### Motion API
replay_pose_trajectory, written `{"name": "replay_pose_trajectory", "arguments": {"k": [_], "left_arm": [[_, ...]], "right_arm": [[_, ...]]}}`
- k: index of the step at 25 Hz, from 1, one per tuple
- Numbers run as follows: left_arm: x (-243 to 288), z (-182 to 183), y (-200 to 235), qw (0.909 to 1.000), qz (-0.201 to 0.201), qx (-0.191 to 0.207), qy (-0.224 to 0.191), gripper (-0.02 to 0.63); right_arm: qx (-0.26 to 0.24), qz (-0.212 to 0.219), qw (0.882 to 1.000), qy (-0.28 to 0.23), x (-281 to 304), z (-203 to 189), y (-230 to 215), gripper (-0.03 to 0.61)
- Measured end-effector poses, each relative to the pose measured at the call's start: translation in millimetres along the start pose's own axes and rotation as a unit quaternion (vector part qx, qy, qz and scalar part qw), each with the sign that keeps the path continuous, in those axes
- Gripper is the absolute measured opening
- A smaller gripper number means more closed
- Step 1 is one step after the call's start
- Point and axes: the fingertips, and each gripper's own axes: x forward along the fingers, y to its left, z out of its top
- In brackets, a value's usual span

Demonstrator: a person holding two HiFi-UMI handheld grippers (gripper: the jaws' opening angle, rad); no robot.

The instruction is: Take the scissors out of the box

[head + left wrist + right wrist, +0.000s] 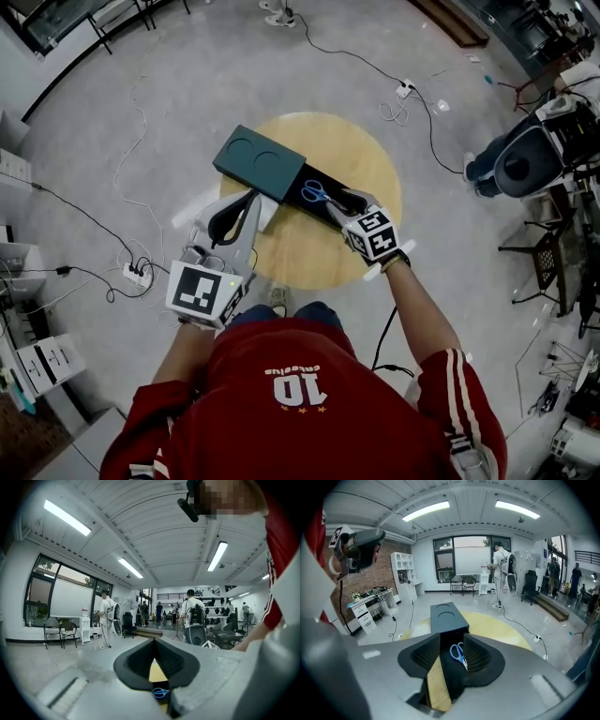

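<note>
The right gripper [452,638] is held with its jaws spread and nothing pinched. It is angled down at the open end of the dark box [255,161] on the round wooden table [375,169]. In the right gripper view the blue-handled scissors [458,653] are framed between the two pads but are not touched by them. They lie flat in the black open part of the box, handles towards the closed half. The left gripper [255,197] is held level just beside the near side of the box, its jaw tips pressed together on nothing.

The step in hand is judged to be the approach for the grasp; the scissors are not yet lifted. For the next move, the right jaws would have to be lowered into the shallow tray, set across the blades or the pivot, and closed. The box may need to be steadied by the left gripper.
</note>
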Motion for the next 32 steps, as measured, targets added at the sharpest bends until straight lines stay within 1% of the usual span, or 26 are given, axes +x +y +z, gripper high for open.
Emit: {"name": "replay_pose_trajectory", "arguments": {"k": [5,9,11,15,20,25,29,32], "left_arm": [[10.9,-16.2,15.5,0.9999,0.001,-0.009,0.013,0.003],[15.4,-27.4,34.9,0.9993,0.012,-0.025,0.027,0.003],[15.8,-32.5,43.1,0.9988,0.019,-0.030,0.033,0.003],[15.6,-47.4,51.6,0.9975,0.027,-0.046,0.047,0.003],[12.8,-56.3,59.3,0.9964,0.034,-0.054,0.056,0.003],[9.0,-58.8,65.9,0.9959,0.039,-0.057,0.058,0.003],[9.1,-60.1,72.4,0.9955,0.043,-0.061,0.058,0.003],[8.5,-61.2,72.5,0.9956,0.043,-0.062,0.057,0.003]], "right_arm": [[-0.016,0.014,0.999,0.046,52.6,-22.1,-13.1,0.140],[-0.037,0.028,0.995,0.085,90.6,-34.6,-21.2,0.141],[-0.039,0.035,0.994,0.100,106.9,-40.7,-24.3,0.141],[-0.031,0.046,0.989,0.135,131.4,-63.0,-27.7,0.140],[-0.043,0.046,0.983,0.174,152.2,-81.3,-32.1,0.137],[-0.055,0.044,0.978,0.196,160.9,-89.8,-30.2,0.126],[-0.040,0.055,0.978,0.199,163.7,-90.2,-29.9,0.103],[-0.050,0.060,0.976,0.202,164.1,-91.0,-27.4,0.083]]}}
